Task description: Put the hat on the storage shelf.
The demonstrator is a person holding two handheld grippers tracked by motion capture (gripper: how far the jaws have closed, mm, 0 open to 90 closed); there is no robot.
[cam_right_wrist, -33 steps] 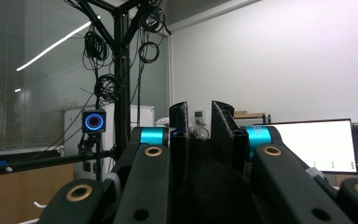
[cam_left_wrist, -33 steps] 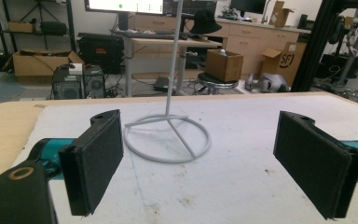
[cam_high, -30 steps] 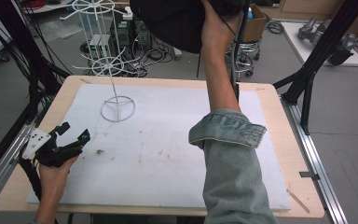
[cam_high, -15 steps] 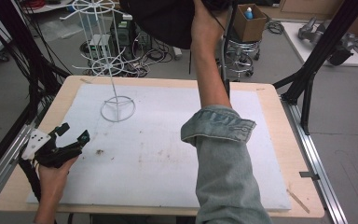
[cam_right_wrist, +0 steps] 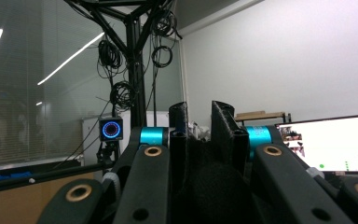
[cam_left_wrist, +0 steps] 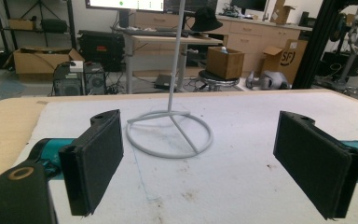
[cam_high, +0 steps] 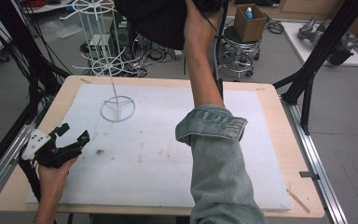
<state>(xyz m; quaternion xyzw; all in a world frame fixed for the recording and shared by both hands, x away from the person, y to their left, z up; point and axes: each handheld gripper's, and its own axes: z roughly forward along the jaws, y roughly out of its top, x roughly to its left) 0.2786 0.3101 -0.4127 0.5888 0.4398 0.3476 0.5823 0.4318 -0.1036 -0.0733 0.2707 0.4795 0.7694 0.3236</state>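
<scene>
My right arm in its rolled denim sleeve (cam_high: pixel 216 154) reaches up high, past the top of the high view. My right gripper (cam_right_wrist: pixel 199 121) is clenched on soft black fabric (cam_right_wrist: pixel 207 186), probably the dark cloth item (cam_high: pixel 156 21) seen at the top of that view. My left gripper (cam_high: pixel 72 135) rests released at the near left of the white foam-covered table (cam_high: pixel 168 154), jaws wide apart, facing the white wire stand with a ring base (cam_left_wrist: pixel 170 133). I judge the cloth is lifted and still to be hung on the stand.
</scene>
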